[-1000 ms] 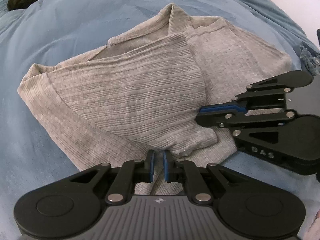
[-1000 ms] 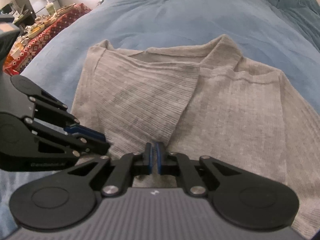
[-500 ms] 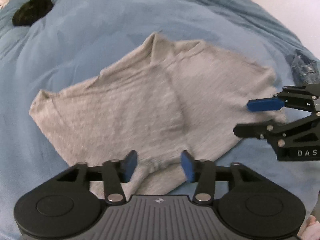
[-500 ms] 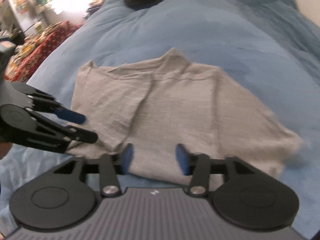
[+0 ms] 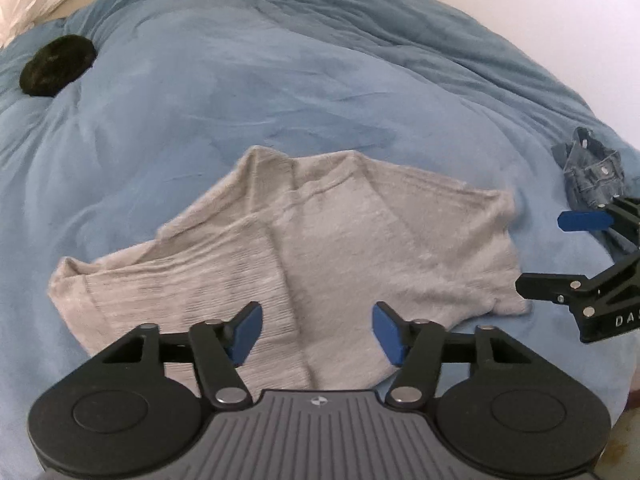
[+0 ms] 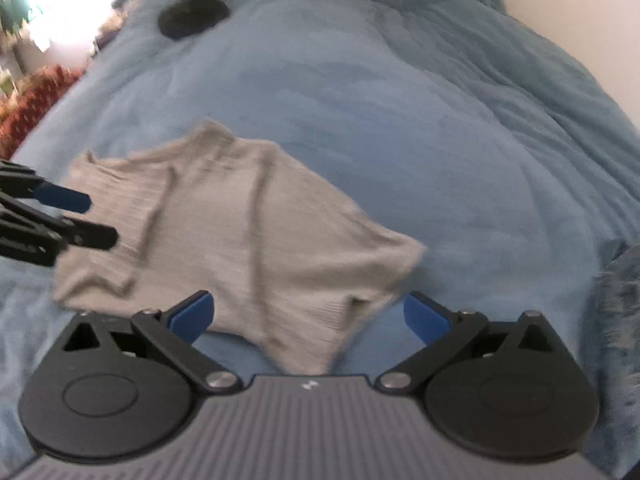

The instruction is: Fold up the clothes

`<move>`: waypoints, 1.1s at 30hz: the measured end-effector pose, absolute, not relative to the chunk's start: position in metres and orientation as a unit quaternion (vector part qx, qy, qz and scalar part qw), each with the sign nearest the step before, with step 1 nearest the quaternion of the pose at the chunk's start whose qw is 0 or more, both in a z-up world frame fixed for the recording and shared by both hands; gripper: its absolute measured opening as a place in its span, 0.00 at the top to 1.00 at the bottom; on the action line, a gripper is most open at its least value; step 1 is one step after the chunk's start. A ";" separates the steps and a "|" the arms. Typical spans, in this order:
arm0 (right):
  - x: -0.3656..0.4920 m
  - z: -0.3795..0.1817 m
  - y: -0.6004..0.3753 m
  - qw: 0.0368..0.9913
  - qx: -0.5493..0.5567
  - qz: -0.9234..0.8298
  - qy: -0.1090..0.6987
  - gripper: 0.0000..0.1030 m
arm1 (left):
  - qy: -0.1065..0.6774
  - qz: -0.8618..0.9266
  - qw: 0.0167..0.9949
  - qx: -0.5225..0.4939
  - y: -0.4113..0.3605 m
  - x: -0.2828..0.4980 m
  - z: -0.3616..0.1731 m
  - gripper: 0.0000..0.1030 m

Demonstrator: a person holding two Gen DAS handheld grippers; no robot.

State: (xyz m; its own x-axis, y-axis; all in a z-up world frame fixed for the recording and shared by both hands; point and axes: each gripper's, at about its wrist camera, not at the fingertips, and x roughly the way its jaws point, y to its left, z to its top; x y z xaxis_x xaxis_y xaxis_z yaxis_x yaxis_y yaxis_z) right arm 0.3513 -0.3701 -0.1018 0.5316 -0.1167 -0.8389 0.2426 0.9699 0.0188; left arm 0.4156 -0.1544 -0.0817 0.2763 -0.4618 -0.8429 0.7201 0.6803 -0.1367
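both hand-held grippers (image 5: 316, 330) (image 6: 308, 318) now off folded shirt (image 5: 320, 248), jaws opening

- The right wrist view is smeared throughout, so the grey garment (image 6: 240, 240) shows soft edges and little of its ribbing.
- Its near hem disappears behind the right gripper (image 6: 308, 320) body in that view.
- In the left wrist view, the garment's near edge is likewise hidden behind the left gripper (image 5: 318, 330).
- The denim piece (image 5: 592, 172) at the far right is small; what kind of garment it is cannot be told.
- The dark round thing (image 5: 56, 66) at the far left is too indistinct to identify.
- Beyond the blue duvet (image 6: 400, 100), the bright room at the far left is washed out and blurred.
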 end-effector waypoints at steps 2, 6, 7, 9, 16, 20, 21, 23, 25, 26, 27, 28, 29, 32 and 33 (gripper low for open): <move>0.347 -0.098 -0.387 0.871 0.067 -0.100 0.477 0.01 | 0.469 -0.386 0.783 0.133 -0.165 0.406 -0.084 0.48; 0.345 -0.096 -0.415 0.865 0.067 -0.081 0.491 0.01 | 0.458 -0.415 0.770 0.158 -0.195 0.373 -0.090 0.53; 0.345 -0.095 -0.421 0.864 0.061 -0.075 0.493 0.01 | 0.453 -0.426 0.765 0.166 -0.202 0.364 -0.091 0.57; 0.346 -0.095 -0.429 0.864 0.054 -0.062 0.497 0.02 | 0.441 -0.449 0.756 0.182 -0.216 0.343 -0.094 0.61; 0.368 -0.110 -0.462 0.860 0.084 0.012 0.502 0.39 | 0.380 -0.488 0.744 0.252 -0.262 0.285 -0.104 0.69; 0.382 -0.120 -0.476 0.860 0.085 0.012 0.504 0.53 | 0.375 -0.477 0.752 0.259 -0.277 0.279 -0.111 0.74; 0.383 -0.122 -0.481 0.858 0.093 0.008 0.505 0.53 | 0.374 -0.473 0.754 0.260 -0.280 0.279 -0.113 0.75; 0.380 -0.123 -0.493 0.857 0.128 0.001 0.500 0.53 | 0.375 -0.464 0.759 0.263 -0.285 0.283 -0.116 0.80; 0.375 -0.124 -0.505 0.854 0.178 -0.001 0.488 0.55 | 0.373 -0.462 0.762 0.261 -0.288 0.284 -0.117 0.83; 0.373 -0.127 -0.510 0.851 0.199 0.000 0.486 0.60 | 0.372 -0.461 0.762 0.261 -0.289 0.284 -0.118 0.83; 0.372 -0.130 -0.513 0.847 0.219 0.002 0.483 0.66 | 0.370 -0.462 0.762 0.264 -0.291 0.283 -0.118 0.83; 0.372 -0.134 -0.516 0.844 0.235 0.005 0.482 0.74 | 0.367 -0.462 0.762 0.269 -0.293 0.282 -0.119 0.83; 0.373 -0.138 -0.516 0.842 0.242 0.008 0.482 0.76 | 0.363 -0.461 0.761 0.275 -0.295 0.281 -0.119 0.83; 0.381 -0.148 -0.517 0.840 0.257 0.012 0.478 0.82 | 0.351 -0.454 0.763 0.297 -0.303 0.277 -0.122 0.80; 0.382 -0.150 -0.517 0.840 0.263 0.013 0.475 0.91 | 0.349 -0.449 0.765 0.301 -0.305 0.276 -0.124 0.77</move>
State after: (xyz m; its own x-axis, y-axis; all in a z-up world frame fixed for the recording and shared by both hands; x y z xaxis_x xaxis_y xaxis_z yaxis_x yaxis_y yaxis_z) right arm 0.3824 -0.5171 -0.1503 0.5485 0.2713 -0.7909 0.2285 0.8612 0.4539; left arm 0.2764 -0.3053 -0.1242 0.3525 -0.4783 -0.8044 0.8978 0.4153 0.1465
